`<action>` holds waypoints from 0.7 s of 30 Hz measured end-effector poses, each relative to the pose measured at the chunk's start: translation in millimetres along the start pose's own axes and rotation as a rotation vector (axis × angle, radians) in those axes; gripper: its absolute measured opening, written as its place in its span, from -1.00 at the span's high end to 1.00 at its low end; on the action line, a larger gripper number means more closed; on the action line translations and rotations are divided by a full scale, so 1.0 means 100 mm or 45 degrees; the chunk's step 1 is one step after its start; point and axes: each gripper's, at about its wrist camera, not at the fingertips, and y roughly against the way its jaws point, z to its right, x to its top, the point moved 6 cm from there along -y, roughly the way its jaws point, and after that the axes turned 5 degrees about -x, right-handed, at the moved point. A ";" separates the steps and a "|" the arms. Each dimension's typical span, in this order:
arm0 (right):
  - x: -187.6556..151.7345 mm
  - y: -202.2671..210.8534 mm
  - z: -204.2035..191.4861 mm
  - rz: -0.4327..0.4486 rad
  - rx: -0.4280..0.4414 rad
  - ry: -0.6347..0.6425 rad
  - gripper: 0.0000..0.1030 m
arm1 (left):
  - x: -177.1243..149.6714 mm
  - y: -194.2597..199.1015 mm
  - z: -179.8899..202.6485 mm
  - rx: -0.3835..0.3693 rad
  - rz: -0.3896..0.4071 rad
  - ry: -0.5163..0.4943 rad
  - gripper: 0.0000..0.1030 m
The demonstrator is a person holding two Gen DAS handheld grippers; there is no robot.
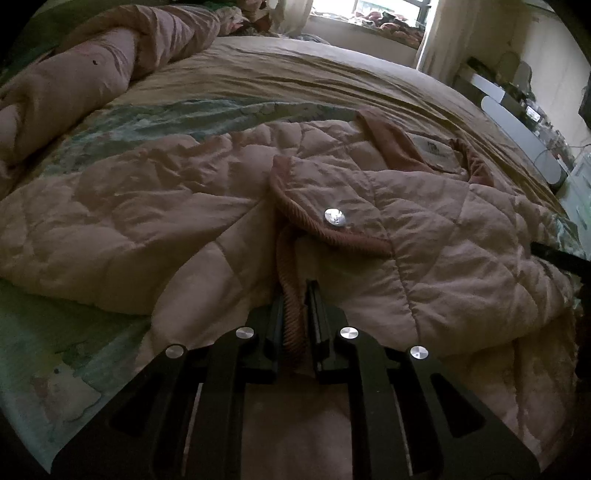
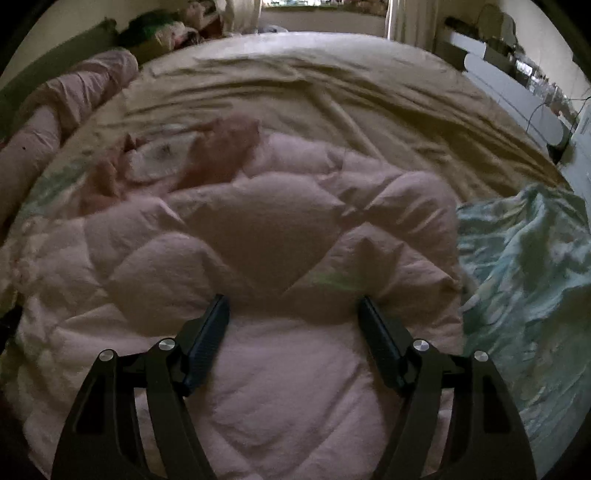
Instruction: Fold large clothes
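Observation:
A pale pink quilted jacket [image 1: 155,206] lies spread over the bed, its darker pink collar [image 1: 391,144] and white label toward the far side. A folded flap with ribbed trim carries a silver snap button [image 1: 335,216]. My left gripper [image 1: 297,291] is shut on the jacket's ribbed front edge [image 1: 291,317], which runs between its fingers. In the right wrist view the same jacket [image 2: 266,229] fills the middle, blurred. My right gripper [image 2: 293,306] stands open just above a puffy quilted panel, with nothing pinched between its fingers.
A beige sheet [image 1: 295,77] covers the far half of the bed. A rolled pink duvet [image 1: 85,81] lies along the left side. Teal patterned bedding [image 2: 524,266] bunches at the right of the jacket. White furniture [image 1: 517,122] stands beyond the bed's right edge, below a window [image 1: 369,14].

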 end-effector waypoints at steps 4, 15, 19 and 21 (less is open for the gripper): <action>-0.04 -0.11 0.00 -0.008 -0.012 -0.012 -0.42 | -0.01 -0.04 0.00 -0.005 -0.003 0.004 0.85; -0.18 0.47 -0.10 0.124 0.114 -0.028 -0.77 | -0.02 0.20 0.06 0.010 0.025 -0.005 0.07; -0.35 0.74 -0.22 0.178 0.178 -0.051 -0.91 | -0.06 0.37 0.10 0.011 0.055 -0.020 -0.38; -0.43 0.84 -0.28 0.186 0.217 -0.082 -0.92 | -0.07 0.46 0.11 0.010 0.073 -0.008 -0.62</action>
